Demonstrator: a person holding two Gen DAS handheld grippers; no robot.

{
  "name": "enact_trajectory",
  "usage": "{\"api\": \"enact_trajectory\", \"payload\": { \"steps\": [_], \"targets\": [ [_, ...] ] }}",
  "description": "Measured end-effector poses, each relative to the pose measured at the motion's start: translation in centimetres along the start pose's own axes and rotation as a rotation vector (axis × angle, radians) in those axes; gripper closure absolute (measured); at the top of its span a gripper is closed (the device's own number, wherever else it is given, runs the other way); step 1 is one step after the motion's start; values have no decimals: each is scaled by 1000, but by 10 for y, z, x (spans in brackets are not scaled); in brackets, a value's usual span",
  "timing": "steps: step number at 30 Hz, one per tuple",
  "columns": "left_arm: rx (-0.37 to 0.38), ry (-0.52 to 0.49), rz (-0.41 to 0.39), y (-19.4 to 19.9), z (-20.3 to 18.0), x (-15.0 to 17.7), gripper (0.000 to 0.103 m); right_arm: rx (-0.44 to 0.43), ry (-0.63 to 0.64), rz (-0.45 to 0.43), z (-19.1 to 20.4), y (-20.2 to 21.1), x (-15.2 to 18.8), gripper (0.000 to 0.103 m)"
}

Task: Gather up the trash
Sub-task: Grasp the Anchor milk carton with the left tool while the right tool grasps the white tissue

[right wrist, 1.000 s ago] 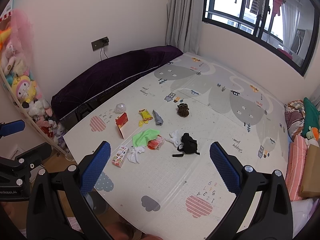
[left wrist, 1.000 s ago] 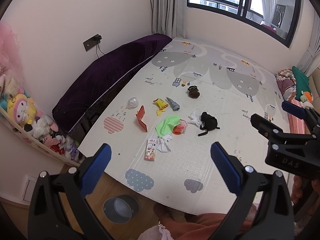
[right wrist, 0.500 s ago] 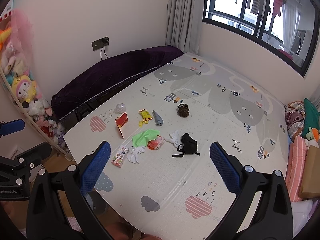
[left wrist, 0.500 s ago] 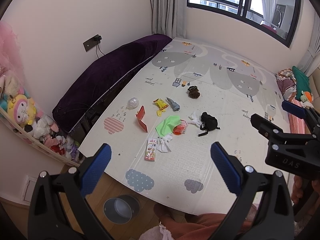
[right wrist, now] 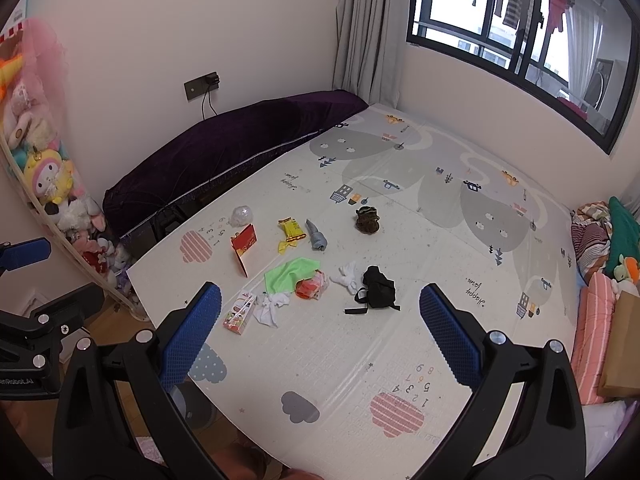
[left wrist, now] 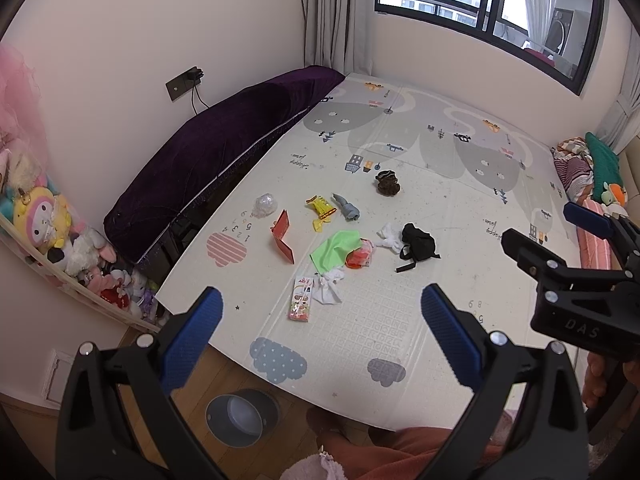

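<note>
A: Where's the trash?
B: Scattered mid-mat, at twelve o'clock, well beyond both tongs.
A: And the tongs?
B: Left gripper and right gripper both spread wide, gripping nothing. Bin at six o'clock.

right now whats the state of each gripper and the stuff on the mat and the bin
left gripper: jaws open, empty
right gripper: jaws open, empty
red card: standing on edge, folded
green cloth: lying flat, spread
snack box: lying flat
white tissue: crumpled
clear wrapper: balled up
yellow wrapper: crumpled
black pouch: slumped, strap loose
bin: upright on the floor, open
</note>
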State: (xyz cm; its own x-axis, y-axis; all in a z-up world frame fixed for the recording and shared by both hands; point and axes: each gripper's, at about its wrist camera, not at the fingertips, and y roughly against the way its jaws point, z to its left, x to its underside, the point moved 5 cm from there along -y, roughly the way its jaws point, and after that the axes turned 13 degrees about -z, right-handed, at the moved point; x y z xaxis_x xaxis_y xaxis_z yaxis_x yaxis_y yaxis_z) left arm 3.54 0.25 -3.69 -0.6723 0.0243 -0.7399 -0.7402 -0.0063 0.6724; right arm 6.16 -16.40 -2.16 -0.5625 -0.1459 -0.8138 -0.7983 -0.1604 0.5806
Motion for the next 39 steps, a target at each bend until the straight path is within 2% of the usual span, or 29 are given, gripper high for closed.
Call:
{"api": "enact_trajectory", "payload": {
  "steps": [7,14,18,22,25,30,39],
  "targets": [
    [13,17,51,-25,-1,13,4,-11,-14,37,-1,-22,14,6],
    [-5,36,144,-77,6,41,4,-38,3,122,1,-77,45,6],
    [-20,55,204,-123,13,65,4,-63,16,181,4,-126,75,6],
    [-28,69,273,-179,17,96,4,-37,28,244,-6,-186,111,7],
    [-24,80,294,-221,18,115,4,-15,14,262,-19,-227,133,7],
    [-21,108,310,-291,17,144,4,-27,12,287,-25,-291,173,7],
    [-81,91,355,-387,40,224,4,-170,81,316,36,-384,248,11]
  ]
}}
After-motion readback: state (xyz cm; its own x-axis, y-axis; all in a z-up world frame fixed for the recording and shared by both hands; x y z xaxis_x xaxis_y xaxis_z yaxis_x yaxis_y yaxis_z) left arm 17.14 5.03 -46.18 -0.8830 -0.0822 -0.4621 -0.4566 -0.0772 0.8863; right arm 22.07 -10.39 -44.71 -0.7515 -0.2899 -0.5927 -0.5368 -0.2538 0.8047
